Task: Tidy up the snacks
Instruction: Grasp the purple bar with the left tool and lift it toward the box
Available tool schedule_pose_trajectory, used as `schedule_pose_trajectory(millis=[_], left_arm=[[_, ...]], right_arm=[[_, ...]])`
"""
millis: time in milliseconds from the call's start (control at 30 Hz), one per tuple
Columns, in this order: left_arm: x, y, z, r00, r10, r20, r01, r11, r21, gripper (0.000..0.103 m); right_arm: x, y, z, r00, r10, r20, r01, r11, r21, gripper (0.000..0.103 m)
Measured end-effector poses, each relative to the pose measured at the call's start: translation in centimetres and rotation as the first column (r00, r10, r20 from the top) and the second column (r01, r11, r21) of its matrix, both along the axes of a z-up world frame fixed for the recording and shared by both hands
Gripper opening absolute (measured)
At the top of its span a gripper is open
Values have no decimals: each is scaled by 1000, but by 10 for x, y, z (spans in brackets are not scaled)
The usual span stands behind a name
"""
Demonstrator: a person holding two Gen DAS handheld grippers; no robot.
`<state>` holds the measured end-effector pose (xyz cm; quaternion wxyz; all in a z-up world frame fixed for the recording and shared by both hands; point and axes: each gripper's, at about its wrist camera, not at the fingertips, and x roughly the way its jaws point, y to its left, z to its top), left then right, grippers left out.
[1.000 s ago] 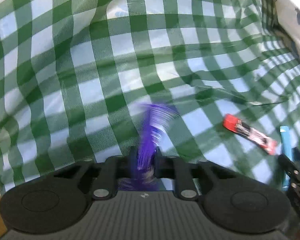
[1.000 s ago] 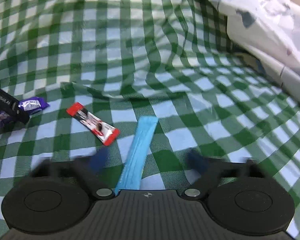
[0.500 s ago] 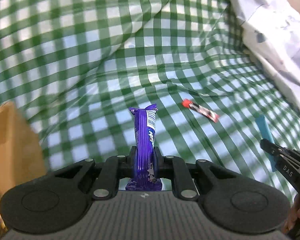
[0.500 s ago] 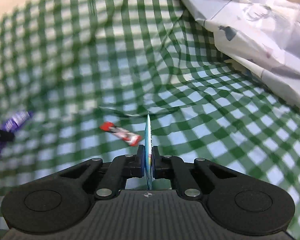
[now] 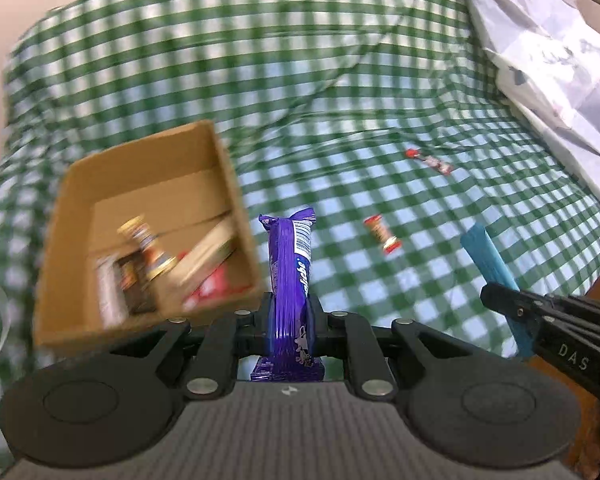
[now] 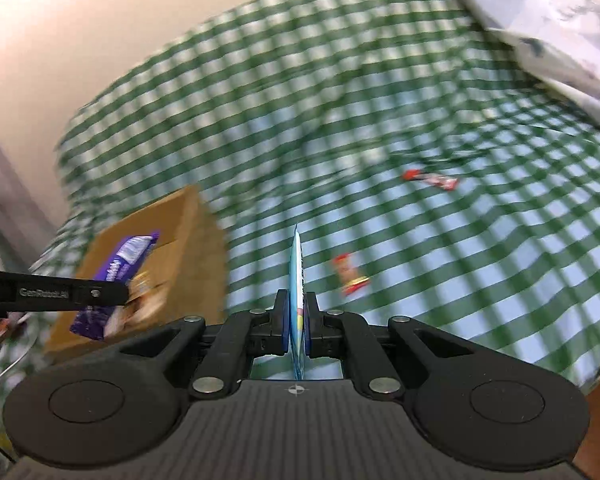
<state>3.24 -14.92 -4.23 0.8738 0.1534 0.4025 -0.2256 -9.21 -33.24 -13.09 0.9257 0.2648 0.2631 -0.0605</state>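
Note:
My left gripper [image 5: 290,312] is shut on a purple snack bar [image 5: 292,276], held upright above the cloth just right of an open cardboard box [image 5: 216,160] with several snacks inside. My right gripper [image 6: 297,312] is shut on a thin blue snack packet [image 6: 297,264], seen edge-on; the packet also shows in the left wrist view [image 5: 488,256]. The purple bar [image 6: 120,272] and the box [image 6: 196,224] show at the left of the right wrist view. Two small red snacks lie on the cloth: a near one [image 5: 383,234] [image 6: 350,278] and a far one [image 5: 428,160] [image 6: 430,178].
A green and white checked cloth [image 5: 340,80] covers the surface, with folds at the back. A white crumpled sheet [image 5: 560,60] lies along the right side. A plain wall [image 6: 80,40] stands behind on the left.
Both grippers have lifted with their snacks and swung left. The cardboard box has come fully into view. The right gripper closed on the blue packet one second ago.

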Motion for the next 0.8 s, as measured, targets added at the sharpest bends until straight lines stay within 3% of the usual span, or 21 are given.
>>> schedule_pose_trajectory(millis=[200, 400, 800], left_arm=[[-43, 79, 7, 994, 108, -5, -108, 994, 12, 16], [-78, 138, 13, 982, 189, 2, -189, 982, -3, 16], [-113, 178, 22, 974, 225, 12, -224, 972, -71, 16]], right_arm=[[-23, 76, 31, 991, 136, 13, -136, 990, -32, 7], [-43, 135, 41, 972, 236, -4, -236, 969, -77, 7], [-69, 184, 64, 951, 308, -1, -301, 927, -223, 7]])
